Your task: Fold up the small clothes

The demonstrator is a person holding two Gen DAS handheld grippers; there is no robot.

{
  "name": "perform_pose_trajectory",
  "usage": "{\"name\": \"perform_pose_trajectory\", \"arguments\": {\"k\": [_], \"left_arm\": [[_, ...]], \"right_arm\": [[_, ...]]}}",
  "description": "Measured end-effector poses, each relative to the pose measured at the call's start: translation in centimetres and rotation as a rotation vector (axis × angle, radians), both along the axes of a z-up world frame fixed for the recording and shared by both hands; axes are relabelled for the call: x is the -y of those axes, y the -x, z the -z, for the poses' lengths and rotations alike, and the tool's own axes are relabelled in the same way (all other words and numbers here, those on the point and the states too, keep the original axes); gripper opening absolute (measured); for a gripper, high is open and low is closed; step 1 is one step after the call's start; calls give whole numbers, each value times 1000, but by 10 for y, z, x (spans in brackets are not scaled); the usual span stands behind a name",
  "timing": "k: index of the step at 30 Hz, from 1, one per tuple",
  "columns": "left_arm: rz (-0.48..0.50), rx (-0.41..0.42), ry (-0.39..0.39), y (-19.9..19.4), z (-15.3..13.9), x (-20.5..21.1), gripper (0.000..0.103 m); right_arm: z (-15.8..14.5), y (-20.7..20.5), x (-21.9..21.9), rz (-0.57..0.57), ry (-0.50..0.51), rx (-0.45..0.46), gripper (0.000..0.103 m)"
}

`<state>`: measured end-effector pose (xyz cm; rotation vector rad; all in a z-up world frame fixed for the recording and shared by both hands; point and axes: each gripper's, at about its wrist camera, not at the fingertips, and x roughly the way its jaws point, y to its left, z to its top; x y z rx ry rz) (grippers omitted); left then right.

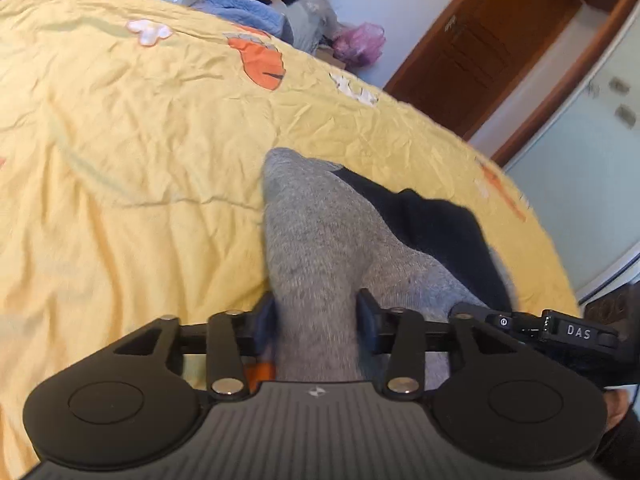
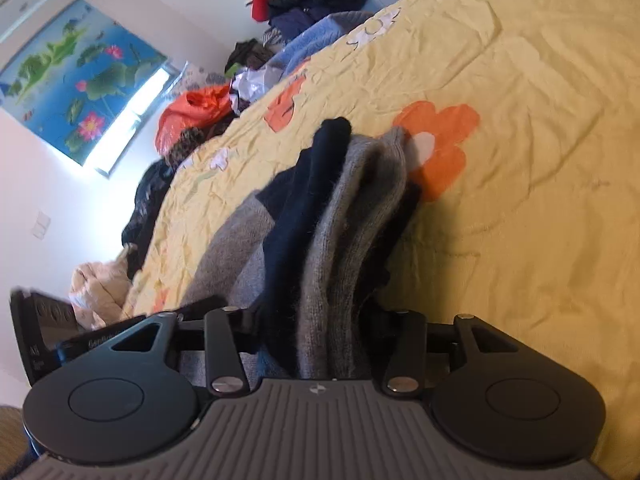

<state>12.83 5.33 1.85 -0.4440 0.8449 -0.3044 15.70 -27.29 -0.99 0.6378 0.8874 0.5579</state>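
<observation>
A big, crinkly yellow bed sheet with orange and white flowers [image 1: 132,152] covers the bed and fills most of both views. Everything else is told from this sheet.

At the far edge of the sheet is a messy pile of clothes, red, dark blue and light blue [image 2: 312,4]. Just past that edge, a crumpled orange plastic bag [image 2: 196,114] lies near the pile. On the wall beyond the sheet hangs a blue picture with green leaves and pink flowers [image 2: 80,80]. In the left wrist view, a brown wooden door [image 1: 476,56] stands beyond the other side of the sheet, and a small pink plastic bag [image 1: 360,42] sits on the floor between the sheet and the door.

In the middle of the sheet lies the soft grey and dark navy knitted garment [image 1: 320,240]. It is small and bunched into long folds. One end rests on the sheet near an orange flower.

The left gripper [image 1: 316,320] is partly open, and a grey fold runs between its two fingers. The blue pads [image 1: 366,312] touch the cloth on both sides, so it has hold of the garment.

The right gripper [image 2: 316,320] is also partly open. Its fingers squeeze a thick bundle of grey and navy folds of the same garment.
</observation>
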Motion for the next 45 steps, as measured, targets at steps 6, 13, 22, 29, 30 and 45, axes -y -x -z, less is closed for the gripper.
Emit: {"name": "perform_pose_trajectory", "arguments": {"k": [6, 13, 22, 29, 30, 45], "left_arm": [[38, -56, 193, 56, 13, -20, 76], [54, -112, 218, 69, 25, -16, 27], [111, -75, 7, 81, 8, -20, 19], [263, 294, -475, 150, -27, 22, 24], [300, 338, -547, 160, -25, 28, 24], [343, 297, -671, 159, 2, 45, 24]], "right_arm": [[-11, 49, 22, -80, 50, 7, 77], [0, 80, 17, -174, 6, -54, 44], [-2, 98, -12, -271, 86, -22, 24], [-22, 105, 31, -111, -34, -22, 48], [-26, 107, 36, -97, -50, -14, 48], [-28, 120, 23, -138, -28, -14, 47]]}}
